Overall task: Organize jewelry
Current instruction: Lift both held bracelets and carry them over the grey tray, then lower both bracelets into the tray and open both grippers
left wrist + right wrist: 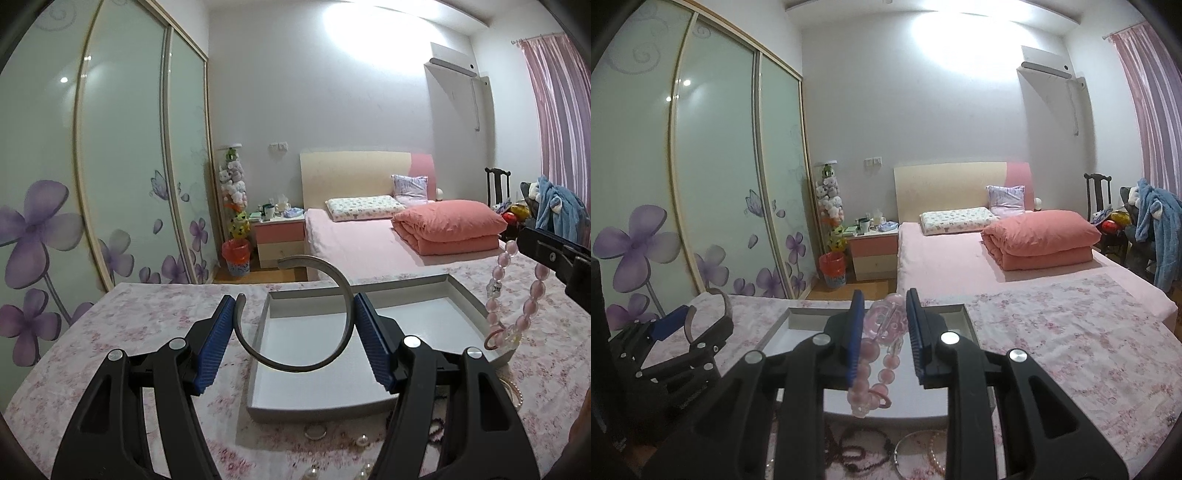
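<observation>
So both tongs are loaded rn: left gripper [295, 325] clamped on the open metal bangle [343, 295], right gripper [884, 325] shut on the pink bead bracelet [871, 369]. Both hang over the grey tray [266, 310], bangle upright, so prob just lower straight down.

Pink everywhere here lol. The worktop [155, 321] has a pale cloth with a tiny pink floral print, and the tray [303, 406] on it is grey outside, white inside. The bangle [295, 367] is a dull metal grey, the bead bracelet [498, 291] translucent pink. Both sets of fingers [216, 341] have blue ribbed pads on black frames. The wardrobe doors [122, 177] are frosted pale green with purple flowers, and the folded quilt [1039, 238] is salmon.
</observation>
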`<state>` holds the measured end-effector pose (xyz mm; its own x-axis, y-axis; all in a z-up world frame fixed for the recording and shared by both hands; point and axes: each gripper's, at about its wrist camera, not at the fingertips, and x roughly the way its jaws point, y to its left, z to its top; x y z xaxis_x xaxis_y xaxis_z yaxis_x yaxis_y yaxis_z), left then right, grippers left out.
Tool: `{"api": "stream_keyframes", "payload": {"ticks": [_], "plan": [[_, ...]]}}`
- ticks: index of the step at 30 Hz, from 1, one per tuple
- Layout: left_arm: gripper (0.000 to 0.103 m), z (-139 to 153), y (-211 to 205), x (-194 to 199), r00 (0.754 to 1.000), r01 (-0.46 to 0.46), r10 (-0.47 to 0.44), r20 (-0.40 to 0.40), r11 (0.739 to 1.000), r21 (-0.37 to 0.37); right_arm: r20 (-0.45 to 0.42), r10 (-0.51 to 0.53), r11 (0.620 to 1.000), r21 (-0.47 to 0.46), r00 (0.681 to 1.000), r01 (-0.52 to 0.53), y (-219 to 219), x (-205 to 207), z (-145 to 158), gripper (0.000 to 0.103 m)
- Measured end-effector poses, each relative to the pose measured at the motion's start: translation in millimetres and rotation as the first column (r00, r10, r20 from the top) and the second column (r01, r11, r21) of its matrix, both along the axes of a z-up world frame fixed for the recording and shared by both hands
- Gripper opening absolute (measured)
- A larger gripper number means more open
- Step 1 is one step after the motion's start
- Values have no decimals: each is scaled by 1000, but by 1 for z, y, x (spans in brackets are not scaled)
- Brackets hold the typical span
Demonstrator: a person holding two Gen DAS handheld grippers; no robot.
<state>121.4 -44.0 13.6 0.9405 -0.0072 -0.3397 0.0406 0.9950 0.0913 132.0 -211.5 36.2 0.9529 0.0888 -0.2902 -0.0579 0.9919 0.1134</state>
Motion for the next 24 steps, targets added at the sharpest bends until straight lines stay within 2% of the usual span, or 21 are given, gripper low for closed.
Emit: {"api": "stream_keyframes", "payload": {"ticks": [10, 19, 24], "plan": [[65, -25, -10, 47, 994, 17, -16, -106, 1000, 8, -105, 4, 1000, 5, 994, -4, 5, 52, -25, 23], [66, -43, -21, 71, 981, 57, -54, -188, 998, 9, -247, 51, 996, 77, 968, -33, 0, 92, -56, 23], [66, -48, -22, 78, 974, 55, -50, -220, 998, 15, -292, 45, 996, 89, 955, -19, -2, 99, -66, 24]]}}
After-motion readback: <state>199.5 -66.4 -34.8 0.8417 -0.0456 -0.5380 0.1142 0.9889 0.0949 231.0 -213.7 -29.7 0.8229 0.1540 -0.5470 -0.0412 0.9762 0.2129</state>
